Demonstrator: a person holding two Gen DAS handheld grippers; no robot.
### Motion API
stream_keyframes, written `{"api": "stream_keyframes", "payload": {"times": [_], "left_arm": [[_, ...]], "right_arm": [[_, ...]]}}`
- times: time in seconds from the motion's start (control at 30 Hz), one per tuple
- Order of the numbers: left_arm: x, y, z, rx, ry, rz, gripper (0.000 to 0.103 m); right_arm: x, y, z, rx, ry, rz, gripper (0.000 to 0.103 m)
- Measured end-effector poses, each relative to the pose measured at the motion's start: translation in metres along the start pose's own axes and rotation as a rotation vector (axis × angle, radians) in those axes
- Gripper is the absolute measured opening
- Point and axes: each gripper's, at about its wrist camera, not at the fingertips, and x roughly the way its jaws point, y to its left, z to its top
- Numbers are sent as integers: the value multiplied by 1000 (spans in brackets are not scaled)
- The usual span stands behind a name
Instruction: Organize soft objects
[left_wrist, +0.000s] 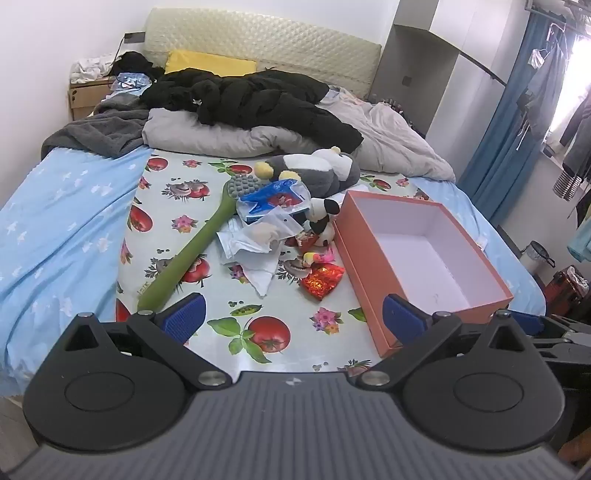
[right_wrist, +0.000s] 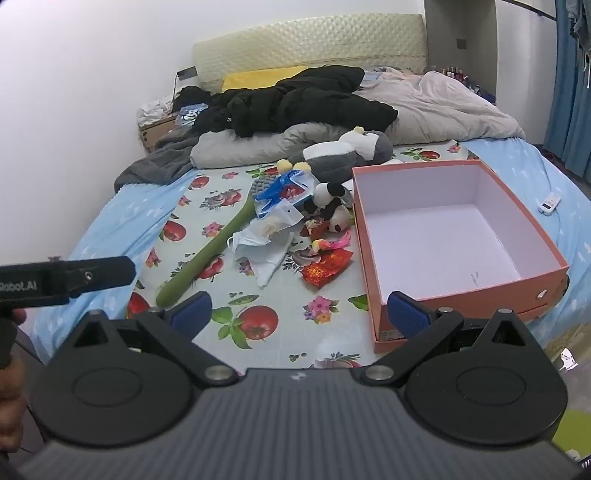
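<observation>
Both your left gripper (left_wrist: 291, 314) and right gripper (right_wrist: 301, 310) hang spread wide, empty, short of the pile. The small cow plush (left_wrist: 325, 218) lies ahead, just left of the orange box (left_wrist: 369, 266) — neither hand clearly nearer. Only the right view shows a white remote (right_wrist: 549, 203) — far right

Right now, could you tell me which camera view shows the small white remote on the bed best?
The right wrist view: the white remote lies in plain sight on the blue sheet, right of the orange box. In the left wrist view, the box's wall hides all but a white sliver.
</observation>
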Motion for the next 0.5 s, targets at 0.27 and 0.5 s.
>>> {"api": "stream_keyframes", "payload": {"times": [0.27, 0.5], "left_arm": [[0, 2, 1, -1, 0, 3, 103], [-2, -1, 0, 5, -2, 7, 103]], "right_arm": [[2, 1, 0, -1, -3, -1, 103], [1, 1, -1, -3, -1, -5, 103]]}}
